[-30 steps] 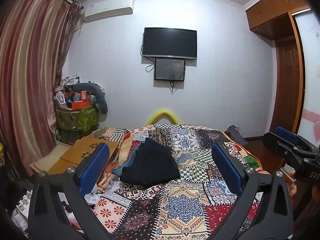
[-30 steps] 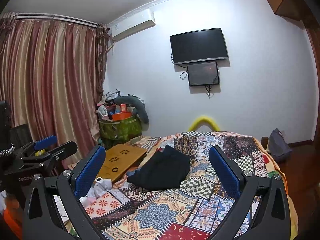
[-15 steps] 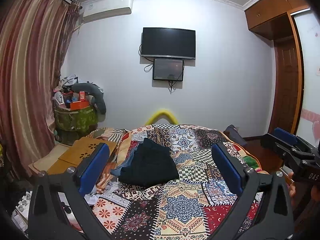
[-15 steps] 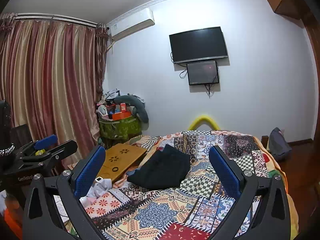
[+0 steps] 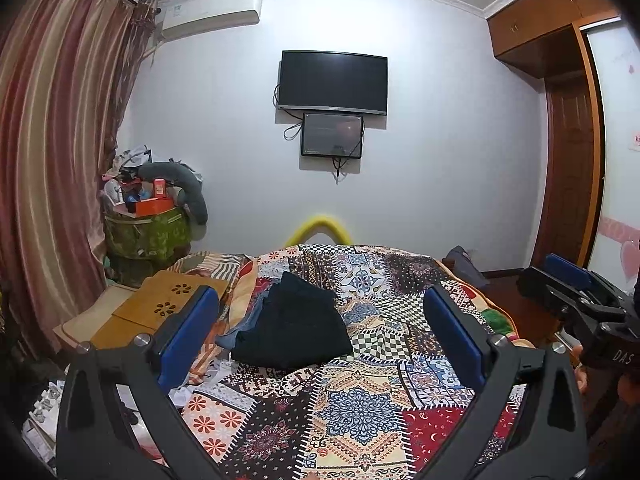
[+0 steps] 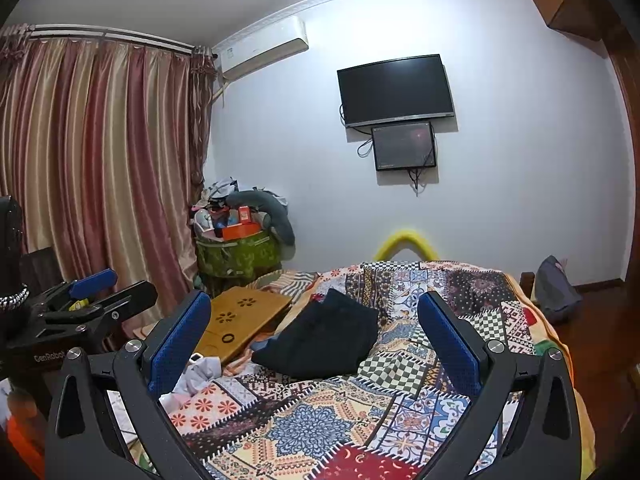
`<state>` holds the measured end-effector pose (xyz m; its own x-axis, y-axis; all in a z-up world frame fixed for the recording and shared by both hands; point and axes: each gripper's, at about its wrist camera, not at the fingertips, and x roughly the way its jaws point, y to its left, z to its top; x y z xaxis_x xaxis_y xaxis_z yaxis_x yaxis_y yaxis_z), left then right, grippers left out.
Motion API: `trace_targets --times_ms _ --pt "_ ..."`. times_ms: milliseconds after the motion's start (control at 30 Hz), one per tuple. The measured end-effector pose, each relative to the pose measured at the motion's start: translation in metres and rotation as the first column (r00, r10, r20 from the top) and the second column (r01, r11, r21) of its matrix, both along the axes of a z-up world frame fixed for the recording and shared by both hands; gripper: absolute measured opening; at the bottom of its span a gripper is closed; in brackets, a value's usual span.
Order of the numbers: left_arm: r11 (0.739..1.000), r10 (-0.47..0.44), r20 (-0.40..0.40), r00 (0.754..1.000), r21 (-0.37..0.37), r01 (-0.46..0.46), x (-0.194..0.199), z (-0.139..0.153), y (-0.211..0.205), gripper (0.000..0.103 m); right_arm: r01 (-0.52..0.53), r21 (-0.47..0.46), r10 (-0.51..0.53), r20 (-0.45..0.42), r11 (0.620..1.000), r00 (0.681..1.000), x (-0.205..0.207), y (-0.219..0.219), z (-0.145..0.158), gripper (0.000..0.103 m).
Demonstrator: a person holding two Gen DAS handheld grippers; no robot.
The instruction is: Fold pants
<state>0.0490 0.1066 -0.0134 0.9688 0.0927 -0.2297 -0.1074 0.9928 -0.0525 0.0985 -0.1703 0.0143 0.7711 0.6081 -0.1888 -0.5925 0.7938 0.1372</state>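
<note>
Dark folded pants [image 5: 298, 326] lie in a heap on the patchwork bedspread [image 5: 360, 412], on the bed's left side; they also show in the right wrist view [image 6: 326, 340]. A bit of blue cloth [image 5: 240, 330] pokes out at their left edge. My left gripper [image 5: 320, 332] is open and empty, held above the near end of the bed, well short of the pants. My right gripper [image 6: 314, 340] is open and empty too, also back from the pants. Each gripper shows at the edge of the other's view.
A wooden lap tray [image 5: 168, 306] lies left of the bed. A green basket [image 5: 146, 236] piled with clutter stands by the curtain [image 5: 52, 168]. Crumpled white paper [image 6: 198, 376] lies at the bed's left edge. A wardrobe [image 5: 568, 152] and a dark bag [image 6: 556, 290] are to the right.
Both grippers have drifted very slightly; the scene sits a touch lower and farther in the left view. The pants have not moved and both grippers stay open.
</note>
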Motion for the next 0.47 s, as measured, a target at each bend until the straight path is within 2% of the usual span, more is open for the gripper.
trace_targets --times_ms 467 --pt "1.000 -0.015 0.009 1.000 0.026 0.015 -0.0006 -0.0012 -0.0066 0.103 0.001 -0.001 -0.001 -0.005 1.000 1.000 -0.0009 -0.0008 0.0005 0.103"
